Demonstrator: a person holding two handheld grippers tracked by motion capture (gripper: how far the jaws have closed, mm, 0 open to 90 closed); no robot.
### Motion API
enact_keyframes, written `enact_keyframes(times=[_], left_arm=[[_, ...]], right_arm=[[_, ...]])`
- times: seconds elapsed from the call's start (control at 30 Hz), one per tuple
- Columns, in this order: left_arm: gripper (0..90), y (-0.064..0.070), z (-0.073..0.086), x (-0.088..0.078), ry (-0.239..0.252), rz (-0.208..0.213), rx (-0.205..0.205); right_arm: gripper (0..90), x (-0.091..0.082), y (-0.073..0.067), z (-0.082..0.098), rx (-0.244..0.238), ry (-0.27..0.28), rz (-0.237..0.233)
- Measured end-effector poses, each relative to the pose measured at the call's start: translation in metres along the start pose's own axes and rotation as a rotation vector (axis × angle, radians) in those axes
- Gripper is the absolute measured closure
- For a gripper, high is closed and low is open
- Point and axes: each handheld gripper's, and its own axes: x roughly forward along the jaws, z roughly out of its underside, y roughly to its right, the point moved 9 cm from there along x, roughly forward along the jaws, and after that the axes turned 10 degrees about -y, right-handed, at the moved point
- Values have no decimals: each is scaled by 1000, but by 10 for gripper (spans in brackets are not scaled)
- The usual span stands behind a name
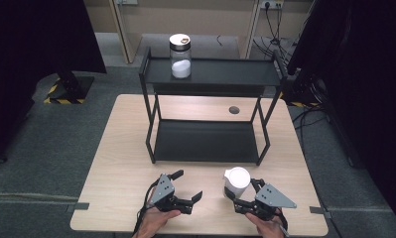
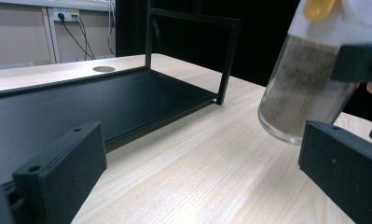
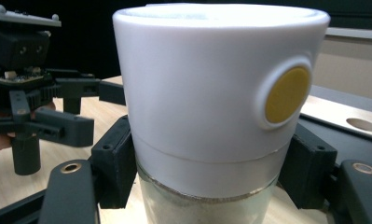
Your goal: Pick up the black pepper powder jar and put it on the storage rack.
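From above my side, the high view looks forward and down on the counter [image 1: 121, 163]; my left camera skims low toward the rack [image 2: 104, 100]; my right sits close against the jar [image 3: 211, 93]; both share that jar, at 6 o'clock overhead.

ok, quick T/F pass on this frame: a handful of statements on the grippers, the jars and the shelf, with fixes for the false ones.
1. The right gripper is shut on the white-lidded jar. True.
2. The left gripper holds a jar. False: it is open with nothing between its jaws.
3. A black-lidded jar stands on the top level of the black shelf. True.
4. The shelf's lower level carries a jar. False: it is bare.
5. The white-lidded jar has a yellow round button on its lid. True.
6. The shelf stands on the floor beside the table. False: it stands on the table.
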Motion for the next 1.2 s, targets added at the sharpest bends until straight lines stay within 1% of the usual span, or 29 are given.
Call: enact_keyframes(times=[0.07, 0.2, 0.33, 0.43, 0.57, 0.73, 0.9, 0.97, 1.2], left_arm=[[3, 0, 0, 0, -2, 0, 2], [3, 0, 0, 0, -2, 0, 1], [3, 0, 0, 0, -2, -1, 1], [3, 0, 0, 0, -1, -1, 1], [3, 0, 0, 0, -2, -1, 0], [4, 0, 0, 0, -2, -1, 1], [4, -1, 0, 0, -2, -3, -1], [4, -1, 0, 0, -1, -2, -1], [4, -1, 0, 0, -3, 0, 0]], right_arm=[[308, 0, 1, -5, -4, -1, 3], [308, -2, 4, -14, 7, 9, -4], [308, -3, 7, -27, 4, 4, -7], [308, -3, 10, -40, -3, 5, -13], [308, -3, 14, -60, -7, 10, -32], [308, -2, 18, -86, -37, 16, -47], [308, 1, 25, -107, -21, 22, -80], [308, 2, 28, -114, -20, 22, -84], [308, 6, 34, -139, -42, 15, -84]])
